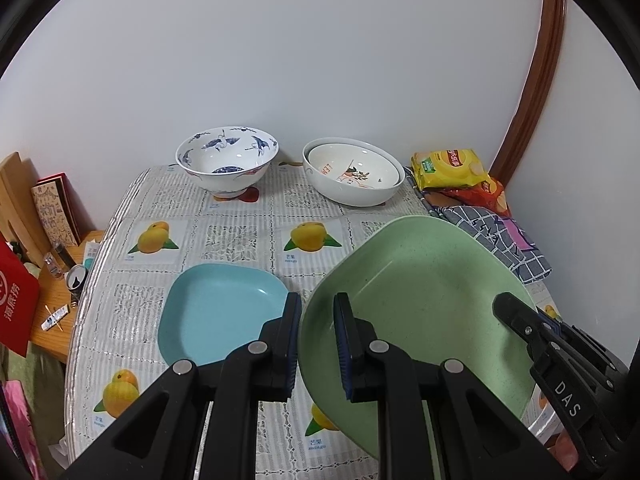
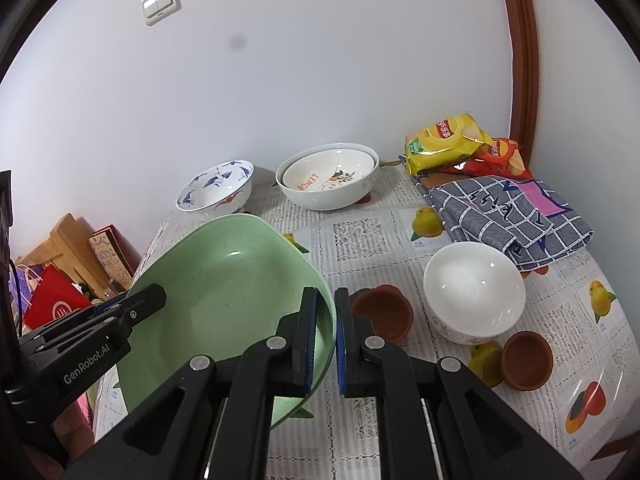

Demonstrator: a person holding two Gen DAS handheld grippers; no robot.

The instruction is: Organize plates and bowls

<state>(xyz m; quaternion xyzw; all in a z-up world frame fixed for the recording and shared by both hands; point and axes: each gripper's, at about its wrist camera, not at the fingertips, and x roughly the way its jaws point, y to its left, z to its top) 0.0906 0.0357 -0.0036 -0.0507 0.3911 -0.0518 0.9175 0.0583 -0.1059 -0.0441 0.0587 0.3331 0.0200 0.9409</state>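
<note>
On the far left of the left wrist view, a wooden side table (image 1: 52, 320) holds cards and small clutter beside the round table with the mango-print plastic cloth (image 1: 224, 236). A pale blue, rounded-square plastic plate (image 1: 216, 312) lies flat on the cloth near the front. The left gripper (image 1: 318, 344) has its two blue-padded fingers (image 1: 343, 344) narrowly parted, pinching the left rim of the large pale green, rounded-square plastic plate (image 1: 424, 304) — one finger outside the rim, one inside. The green plate is tilted and appears lifted off the cloth, just right of the blue plate.

At the back stands a white porcelain bowl painted with blue cranes (image 1: 227, 164). To its right, two nested white ceramic bowls, the inner one printed with a lemon motif (image 1: 354, 176), lean against the wall.

In the right wrist view, the right gripper (image 2: 325, 344) clamps the green plate's opposite rim with its fingers (image 2: 309, 344) close together — again one on each face. Right of it lie two small terracotta-brown saucers (image 2: 382, 312), one close to the gripper and one (image 2: 526, 360) further right, with a plain white glossy bowl (image 2: 474, 288) between them. Behind sit a folded grey checked cloth (image 2: 512, 216) and yellow and red crisp bags (image 2: 448, 140).
</note>
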